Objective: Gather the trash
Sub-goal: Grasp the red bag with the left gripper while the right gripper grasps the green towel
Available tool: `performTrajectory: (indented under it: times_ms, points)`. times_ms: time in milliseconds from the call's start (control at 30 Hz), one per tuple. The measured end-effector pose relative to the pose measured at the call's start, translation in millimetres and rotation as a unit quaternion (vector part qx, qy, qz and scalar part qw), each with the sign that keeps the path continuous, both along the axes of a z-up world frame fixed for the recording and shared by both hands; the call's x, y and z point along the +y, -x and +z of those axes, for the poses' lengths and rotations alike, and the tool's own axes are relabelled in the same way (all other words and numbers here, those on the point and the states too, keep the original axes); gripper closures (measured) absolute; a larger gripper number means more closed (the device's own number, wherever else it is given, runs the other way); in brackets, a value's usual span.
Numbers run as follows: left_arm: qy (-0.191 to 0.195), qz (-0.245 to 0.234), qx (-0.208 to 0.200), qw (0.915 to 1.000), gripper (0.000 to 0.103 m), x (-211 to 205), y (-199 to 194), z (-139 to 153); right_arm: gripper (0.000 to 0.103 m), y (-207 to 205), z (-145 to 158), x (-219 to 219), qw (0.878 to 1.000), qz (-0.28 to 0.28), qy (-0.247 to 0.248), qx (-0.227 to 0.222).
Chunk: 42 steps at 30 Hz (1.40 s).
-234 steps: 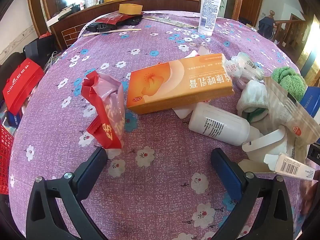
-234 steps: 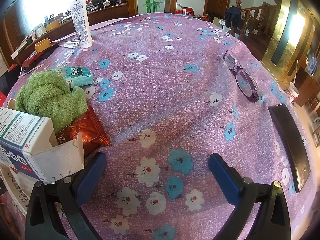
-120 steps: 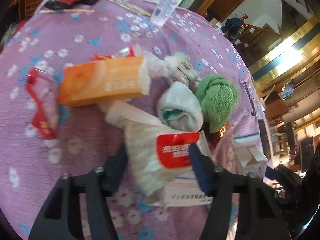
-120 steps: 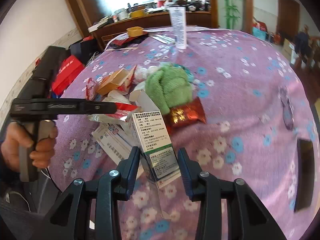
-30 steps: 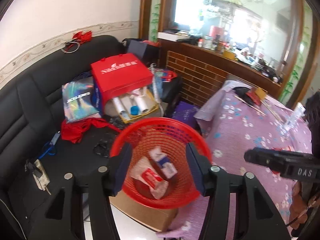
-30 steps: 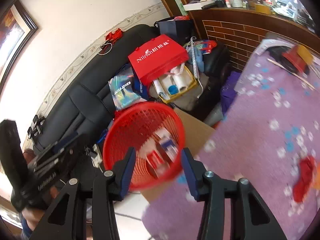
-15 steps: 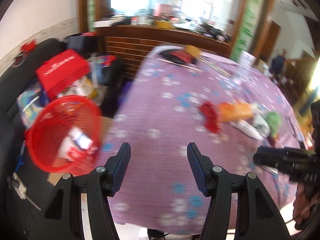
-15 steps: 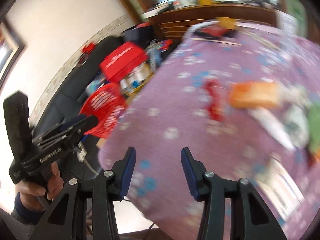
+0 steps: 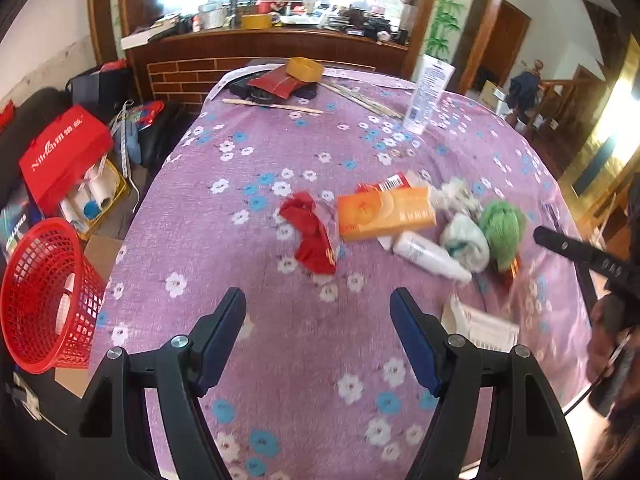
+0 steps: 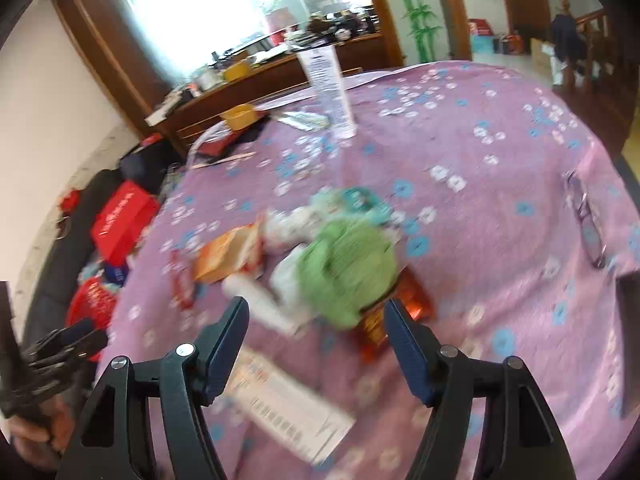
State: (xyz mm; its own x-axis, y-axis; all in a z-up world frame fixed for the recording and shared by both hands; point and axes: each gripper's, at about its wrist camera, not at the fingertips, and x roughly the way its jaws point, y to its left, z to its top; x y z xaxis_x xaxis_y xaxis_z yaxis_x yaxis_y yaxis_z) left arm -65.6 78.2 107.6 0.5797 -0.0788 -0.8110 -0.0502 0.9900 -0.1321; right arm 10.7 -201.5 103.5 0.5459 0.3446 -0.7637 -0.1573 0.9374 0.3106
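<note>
My left gripper [image 9: 318,304] is open and empty above the near part of the purple flowered table [image 9: 248,360]. Ahead of it lie a red wrapper [image 9: 312,236], an orange box [image 9: 384,212], a white bottle [image 9: 428,256], a white cloth [image 9: 466,240] and a green cloth [image 9: 502,228]. A red mesh basket [image 9: 44,296] with trash inside stands off the table's left edge. My right gripper [image 10: 316,312] is open and empty over the green cloth [image 10: 348,268], with the white bottle [image 10: 260,300], an orange foil packet [image 10: 400,308] and a flat white paper [image 10: 288,404] close by.
A tall white tube [image 9: 430,96] stands at the far side, near chopsticks [image 9: 272,106] and a yellow dish [image 9: 304,70]. Glasses [image 10: 588,216] and a dark phone [image 10: 628,320] lie at the right edge. A red bag [image 9: 60,152] and boxes sit on the floor left.
Both grippers swung from the red basket back over the table. The two items held earlier now lie in the basket. Both jaws have opened wider.
</note>
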Motion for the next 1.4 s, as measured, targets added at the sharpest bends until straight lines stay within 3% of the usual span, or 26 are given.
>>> performTrajectory:
  times_ms: [200, 233, 267, 367, 633, 767, 967, 1000, 1033, 1133, 1400]
  points:
    - [0.016, 0.016, 0.015, 0.9996, 0.029, 7, -23, -6, 0.026, -30, -30, 6, 0.999, -0.009, 0.041, 0.023]
    - [0.016, 0.018, 0.018, 0.9996, 0.029, 9, -27, -9, 0.033, -33, -37, 7, 0.999, -0.002, 0.03, 0.034]
    - [0.017, 0.018, 0.021, 0.9995, 0.029, 10, -30, -12, 0.05, -34, -41, 6, 0.999, 0.005, 0.019, 0.043]
    - [0.009, 0.023, 0.027, 0.9993, 0.029, 15, -42, -20, 0.066, -30, -38, 2, 0.999, -0.002, 0.017, 0.04]
    - [0.023, 0.019, 0.048, 0.9984, 0.03, 14, -89, -51, 0.067, 18, -2, -9, 1.0, -0.028, -0.012, 0.002]
    - [0.009, 0.003, 0.061, 0.9981, 0.046, 8, -111, -69, 0.067, 33, 9, -12, 0.999, -0.031, -0.009, -0.01]
    - [0.017, 0.007, 0.058, 0.9982, 0.048, 15, -127, -84, 0.067, 53, 21, -14, 0.999, -0.036, -0.004, -0.021]
    - [0.023, 0.01, 0.059, 0.998, 0.06, 17, -128, -86, 0.067, 55, 22, -12, 0.999, -0.035, -0.004, -0.022]
    - [0.027, 0.008, 0.064, 0.9975, 0.06, 18, -130, -90, 0.067, 57, 23, -11, 0.999, -0.032, -0.005, -0.023]
    - [0.011, -0.001, 0.047, 0.9988, 0.069, 12, -124, -88, 0.067, 60, 26, -2, 0.999, -0.023, 0.0, -0.028]
    - [-0.029, 0.006, -0.014, 0.9995, 0.069, -2, -68, -40, 0.067, 65, 30, 36, 0.998, 0.023, 0.03, -0.049]
